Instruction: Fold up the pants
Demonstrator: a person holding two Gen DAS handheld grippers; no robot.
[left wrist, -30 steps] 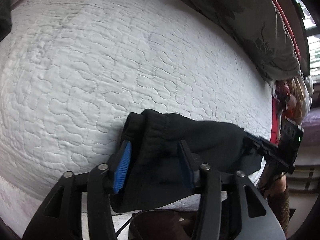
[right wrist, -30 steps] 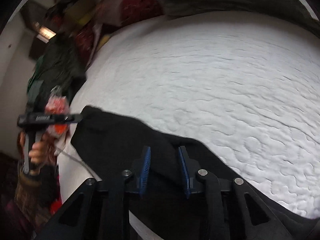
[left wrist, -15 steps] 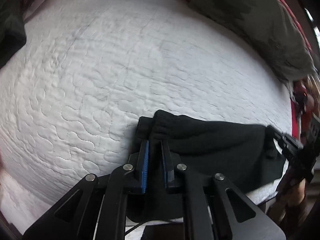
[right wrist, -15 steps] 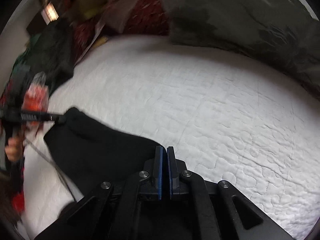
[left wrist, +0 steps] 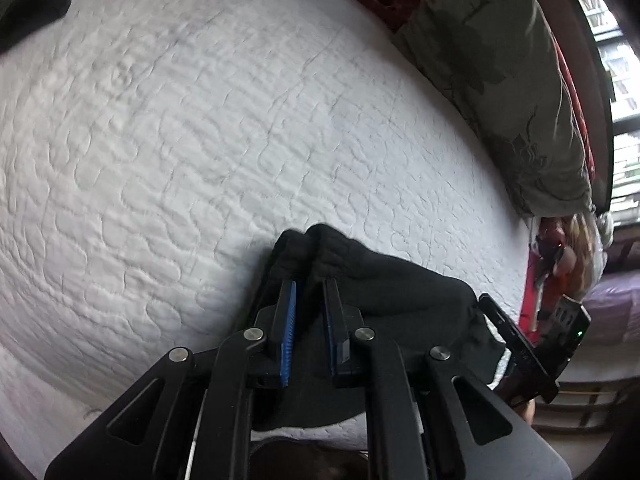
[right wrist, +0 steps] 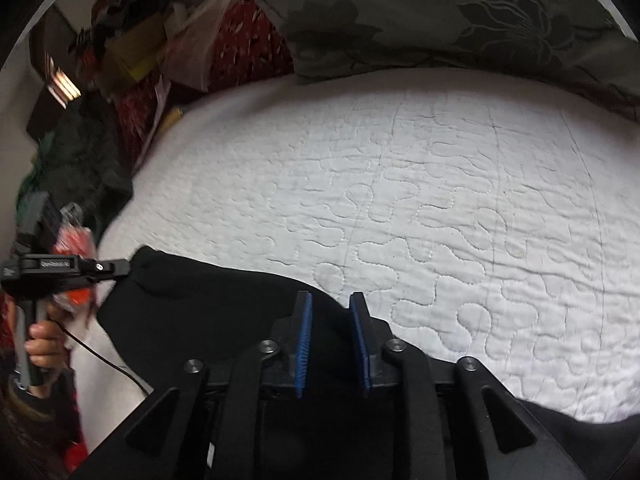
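1. The black pants [left wrist: 384,292] lie bunched on the near edge of the bed [left wrist: 200,140], which wears a white quilted cover, and they stretch from one claw across to the other.
2. The left claw [left wrist: 310,312] has its blue-padded fingers [left wrist: 289,320] drawn close together with a ridge of the ribbed waistband pinched between them; it is gripping the pants at their left end.
3. In the right wrist view, that same left claw [right wrist: 116,267] shows from the side, its tip meeting the far corner of the pants [right wrist: 208,312], with the person's hand [right wrist: 42,344] wrapped round the handle below.
4. The right claw [right wrist: 330,340] sits over the near edge of the cloth with a plain gap between its blue pads [right wrist: 304,336]. Black fabric fills that gap, but the pads stand apart from each other, so the jaws look parted rather than clamped.
5. In the left wrist view, the right claw [left wrist: 516,344] shows edge-on at the right end of the pants.
6. A grey floral pillow [right wrist: 440,16] lies along the head of the bed, well apart from the pants.
7. A dark cable [right wrist: 108,364] trails down from the left claw's handle.
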